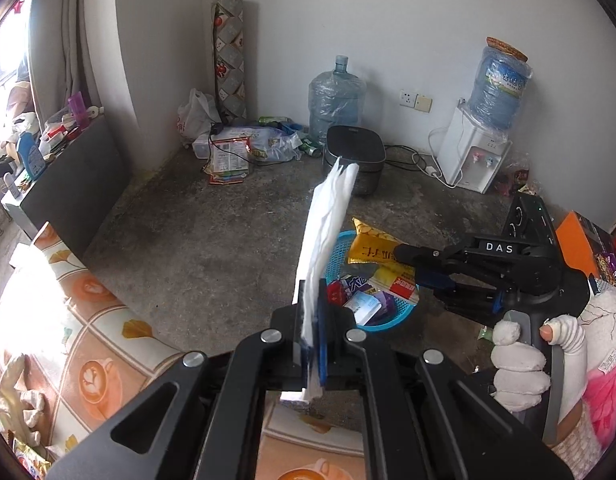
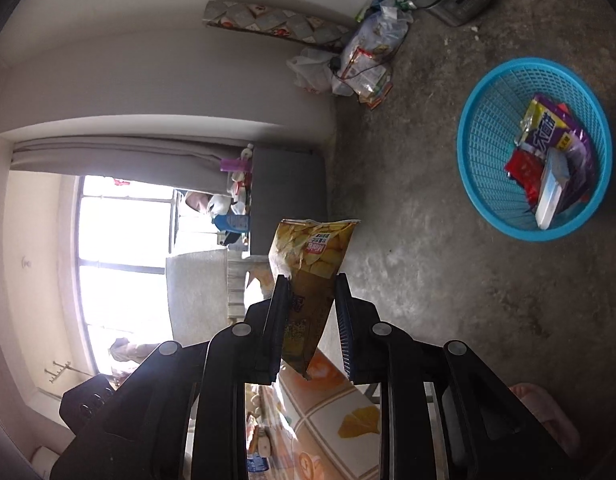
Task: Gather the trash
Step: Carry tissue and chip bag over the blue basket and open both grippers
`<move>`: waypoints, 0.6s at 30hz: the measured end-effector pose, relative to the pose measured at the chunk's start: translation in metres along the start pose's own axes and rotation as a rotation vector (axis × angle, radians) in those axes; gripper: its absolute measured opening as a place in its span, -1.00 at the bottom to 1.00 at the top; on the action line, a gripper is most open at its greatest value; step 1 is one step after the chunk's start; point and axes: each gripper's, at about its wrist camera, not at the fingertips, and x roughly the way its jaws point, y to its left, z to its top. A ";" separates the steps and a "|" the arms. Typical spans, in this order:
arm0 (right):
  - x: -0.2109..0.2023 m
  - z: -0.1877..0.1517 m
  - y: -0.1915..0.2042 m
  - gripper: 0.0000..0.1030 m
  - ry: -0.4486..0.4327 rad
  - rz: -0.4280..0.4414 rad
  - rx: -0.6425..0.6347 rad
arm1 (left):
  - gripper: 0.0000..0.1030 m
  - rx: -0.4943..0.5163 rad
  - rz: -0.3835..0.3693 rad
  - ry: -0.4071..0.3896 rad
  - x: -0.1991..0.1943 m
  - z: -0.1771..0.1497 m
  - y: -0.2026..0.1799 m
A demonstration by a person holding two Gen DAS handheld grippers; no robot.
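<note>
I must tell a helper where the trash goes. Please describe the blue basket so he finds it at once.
On the bare concrete floor, in front of the dark rice cooker, stands a round blue basket. It alone is bright blue mesh plastic, with wrappers inside.

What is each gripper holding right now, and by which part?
Left gripper is shut on a white tissue near its lower end. Right gripper pinches a yellow chip bag by its lower half.

This is a lived-in room of a home: bare concrete floor [image 1: 211, 232], white walls, a curtained window [image 2: 119, 248], a water dispenser [image 1: 474, 152] bearing a blue bottle, a spare water jug [image 1: 336, 98], a rice cooker [image 1: 356, 152], and a cluttered windowside shelf.
</note>
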 end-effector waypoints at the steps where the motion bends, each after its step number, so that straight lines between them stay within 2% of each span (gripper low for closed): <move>1: -0.002 0.003 -0.004 -0.58 -0.014 -0.014 0.007 | -0.94 0.004 -0.009 0.007 0.006 0.002 -0.002; 9: -0.019 0.034 -0.045 -0.57 -0.147 -0.171 0.057 | -0.94 0.013 -0.118 0.088 0.072 0.029 -0.030; 15: -0.011 0.062 -0.080 -0.54 -0.190 -0.308 0.079 | -0.90 -0.014 -0.227 0.196 0.146 0.046 -0.054; 16: -0.010 0.064 -0.088 -0.51 -0.183 -0.339 0.088 | -0.82 0.002 -0.223 0.218 0.161 0.046 -0.059; 18: -0.005 0.069 -0.103 -0.25 -0.184 -0.369 0.097 | -0.18 0.036 -0.212 0.245 0.187 0.044 -0.069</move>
